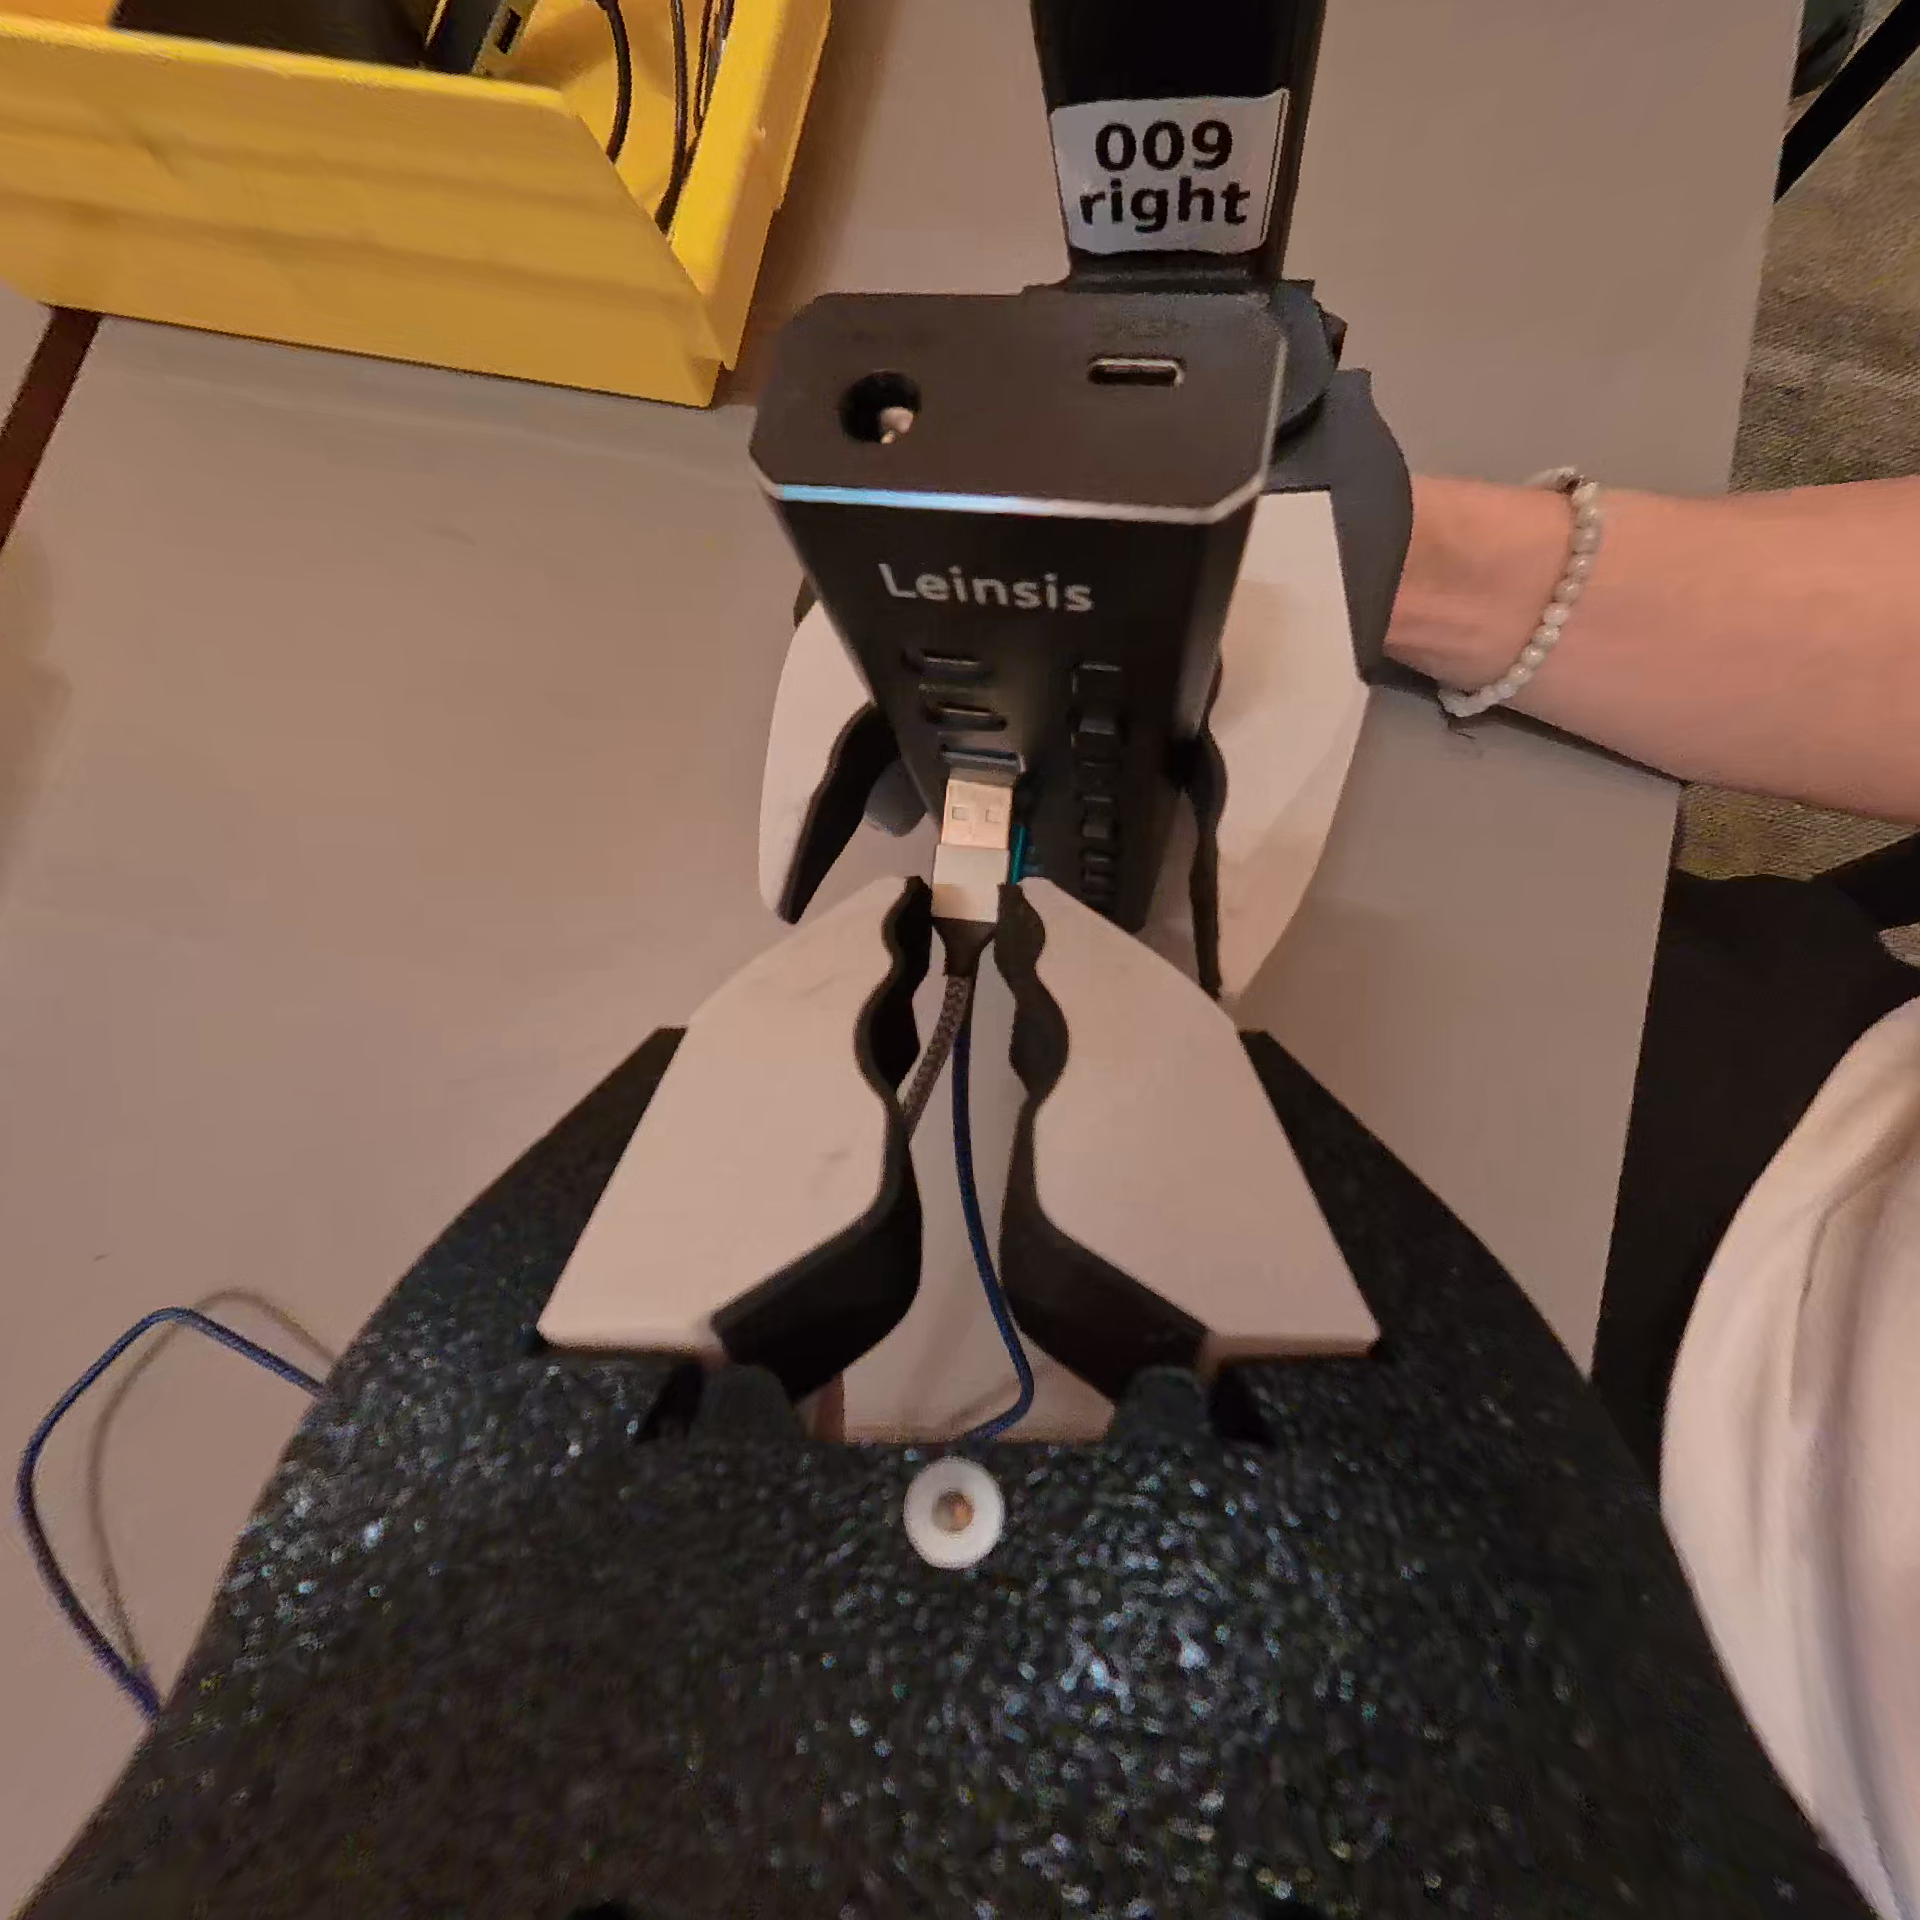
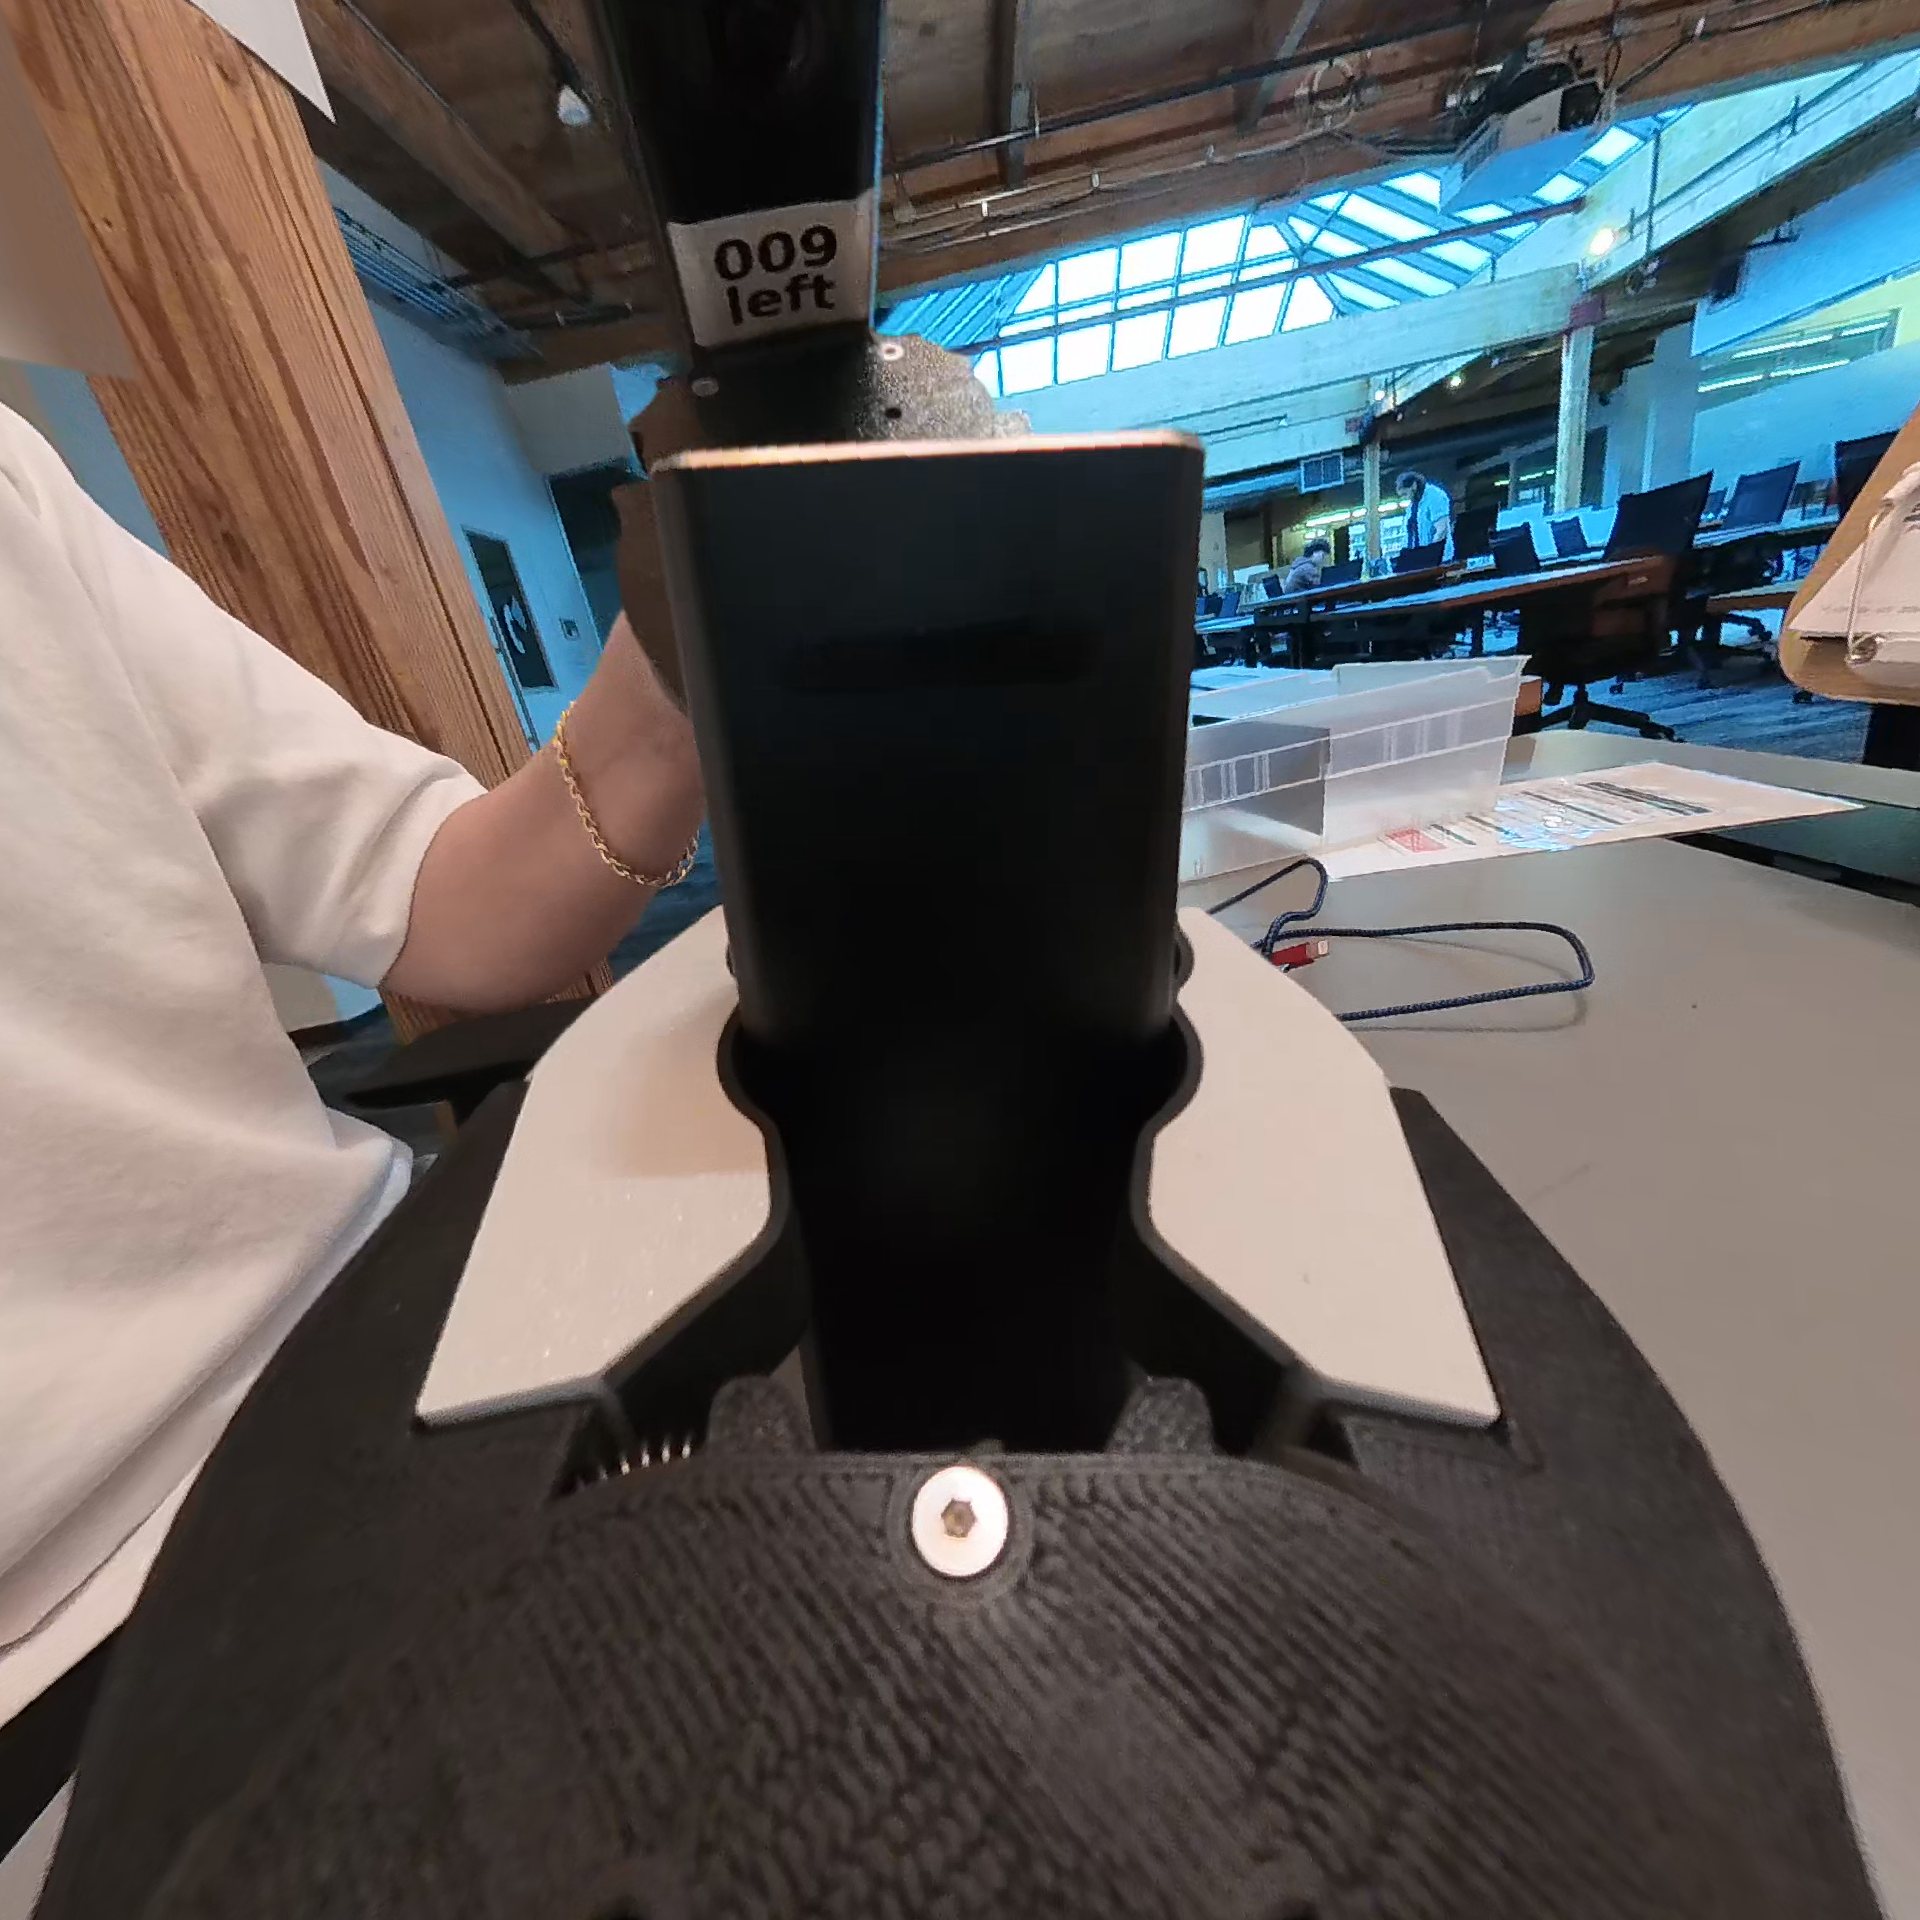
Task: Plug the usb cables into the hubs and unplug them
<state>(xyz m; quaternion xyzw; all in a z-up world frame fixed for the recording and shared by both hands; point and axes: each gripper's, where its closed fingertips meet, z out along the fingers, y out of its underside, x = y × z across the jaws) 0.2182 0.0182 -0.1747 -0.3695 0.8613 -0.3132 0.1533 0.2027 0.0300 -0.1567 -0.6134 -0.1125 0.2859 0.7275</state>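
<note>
A black multi-port USB hub (image 1: 1023, 582) stands upright above the grey table (image 1: 364, 831). My right gripper (image 2: 956, 977) is shut on its lower body; its white fingers (image 1: 1299, 748) flank the hub in the left wrist view. The right wrist view shows the hub's plain back (image 2: 935, 727). My left gripper (image 1: 966, 909) is shut on a silver USB-A plug (image 1: 975, 821) with a grey braided cable (image 1: 935, 1049). The plug's tip is at the mouth of the third port in the left column, and most of its metal shell is outside. A blue cable (image 1: 966, 1195) runs between the left fingers.
A yellow bin (image 1: 364, 208) holding cables sits far left. The table's edge (image 1: 1662, 935) runs on the right. A person's arms (image 1: 1558, 623) hold the grippers. A blue cable with a red plug (image 2: 1304, 951), a clear plastic bin (image 2: 1351, 748) and a printed sheet (image 2: 1579, 821) lie on the table. My left and right fingertips are right by each other.
</note>
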